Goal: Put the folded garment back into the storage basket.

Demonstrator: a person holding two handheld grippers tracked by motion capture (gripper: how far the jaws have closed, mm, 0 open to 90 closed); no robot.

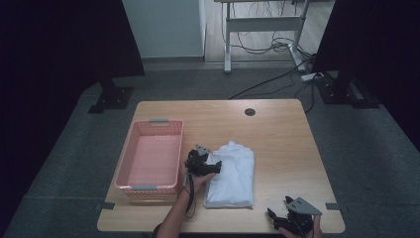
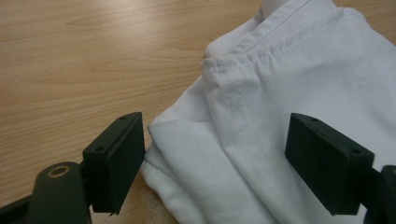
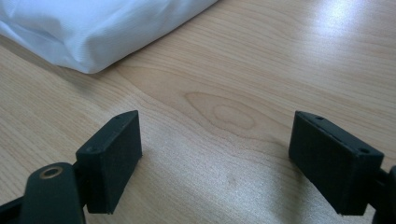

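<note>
Just one folded white garment, one pink basket, two tongs.

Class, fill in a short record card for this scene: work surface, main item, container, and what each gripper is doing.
Surface: wooden table
Main item: folded white garment, lying flat near the table's middle
Container: pink basket, left of the garment, nothing visible inside
Left gripper: open, jaws astride the garment's folded edge, not closed on it
Right gripper: open, low over bare wood near the table's front right edge, apart from the garment
Likely next move: the left gripper closing on the garment, perhaps to move it to the basket
</note>
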